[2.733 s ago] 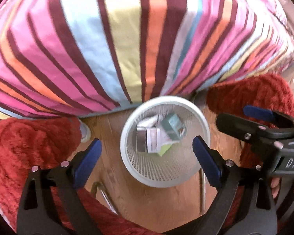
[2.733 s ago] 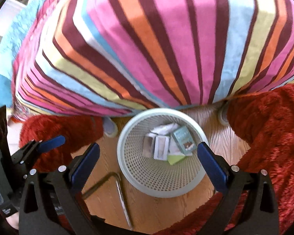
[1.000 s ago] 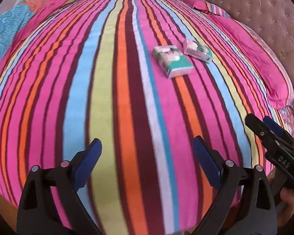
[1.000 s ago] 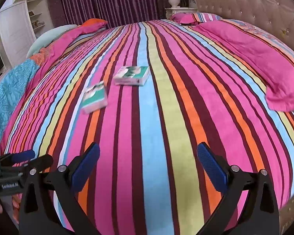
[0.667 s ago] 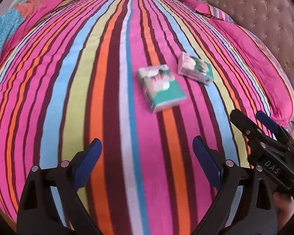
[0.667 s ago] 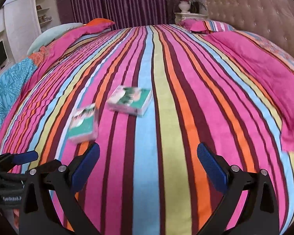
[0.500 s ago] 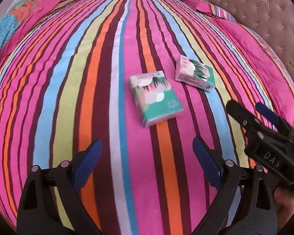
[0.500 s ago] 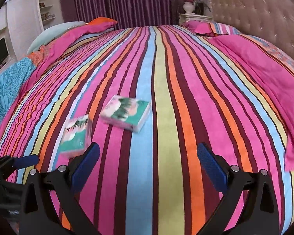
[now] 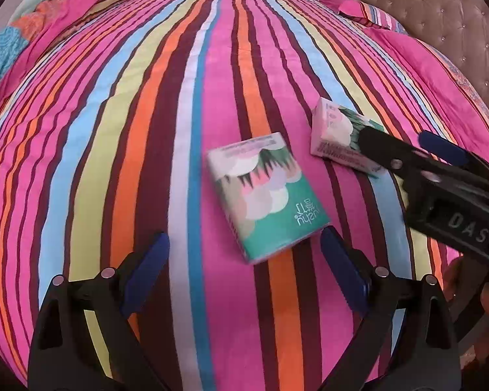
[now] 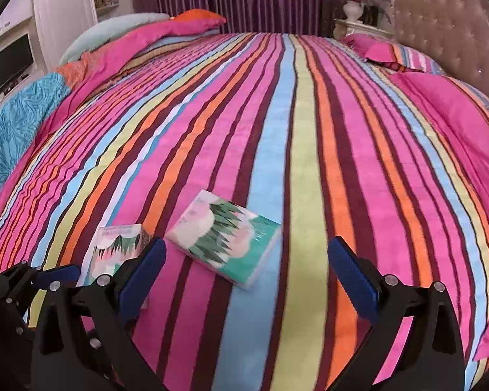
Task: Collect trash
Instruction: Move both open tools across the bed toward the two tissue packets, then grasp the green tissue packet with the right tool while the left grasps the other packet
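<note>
Two green-and-white tissue packs lie flat on the striped bedspread [image 9: 166,104]. The nearer pack [image 9: 265,195] sits just ahead of my open left gripper [image 9: 244,270], toward its right finger. The second pack [image 9: 339,137] lies further right, partly hidden behind my right gripper [image 9: 404,150]. In the right wrist view, the second pack [image 10: 226,242] lies just ahead of my open right gripper [image 10: 244,273], left of centre. The nearer pack [image 10: 117,247] is partly behind the left fingertip [image 10: 143,267]. Both grippers are empty.
A pink duvet [image 10: 456,123] is folded back along the right side by the tufted headboard [image 10: 446,26]. Pillows [image 10: 146,29] and a blue cover [image 10: 13,127] lie at the far left. A nightstand with a vase [image 10: 353,9] stands behind.
Both grippers rose from over the white wastebasket on the floor to the bed top, then advanced toward the two tissue packs, which now lie close before the fingertips. Both stayed open.
</note>
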Tool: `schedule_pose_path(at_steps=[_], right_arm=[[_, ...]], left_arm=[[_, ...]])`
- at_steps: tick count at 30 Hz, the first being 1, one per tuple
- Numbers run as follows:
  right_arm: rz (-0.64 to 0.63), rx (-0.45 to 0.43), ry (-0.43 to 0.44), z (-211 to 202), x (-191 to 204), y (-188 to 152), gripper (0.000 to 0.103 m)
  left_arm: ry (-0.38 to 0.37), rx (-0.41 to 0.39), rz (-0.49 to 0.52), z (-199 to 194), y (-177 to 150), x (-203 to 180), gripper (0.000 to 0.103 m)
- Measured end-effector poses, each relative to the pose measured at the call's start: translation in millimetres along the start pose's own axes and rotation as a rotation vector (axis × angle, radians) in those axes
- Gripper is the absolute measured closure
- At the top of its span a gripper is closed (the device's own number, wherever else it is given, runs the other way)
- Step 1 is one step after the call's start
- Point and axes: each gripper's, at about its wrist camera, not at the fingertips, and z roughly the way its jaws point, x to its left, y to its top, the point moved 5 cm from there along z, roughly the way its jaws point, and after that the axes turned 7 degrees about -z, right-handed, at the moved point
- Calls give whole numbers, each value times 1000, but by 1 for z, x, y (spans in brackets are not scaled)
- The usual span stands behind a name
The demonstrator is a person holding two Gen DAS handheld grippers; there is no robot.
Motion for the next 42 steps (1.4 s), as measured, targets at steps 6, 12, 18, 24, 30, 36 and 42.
schedule_pose_path(at_steps=[6, 12, 18, 24, 30, 36, 42], right_arm=[[-21, 34, 6, 14, 9, 7, 8], [-52, 81, -13, 32, 11, 9, 8], [-76, 104, 8, 37, 13, 14, 8], [-72, 155, -9, 44, 5, 8, 10], [-45, 170, -15, 43, 1, 3, 26], [5, 151, -23, 31, -3, -3, 34], [73, 117, -32, 9, -6, -16, 35]], left_arm=[[-6, -11, 4, 6, 7, -6, 12], [-11, -23, 2, 8, 11, -10, 12], [-52, -25, -27, 5, 13, -14, 12], [6, -19, -46, 13, 19, -18, 12], [34, -18, -38, 18, 22, -18, 12], [44, -58, 73, 15, 22, -11, 34], [0, -67, 121, 6, 16, -4, 35]])
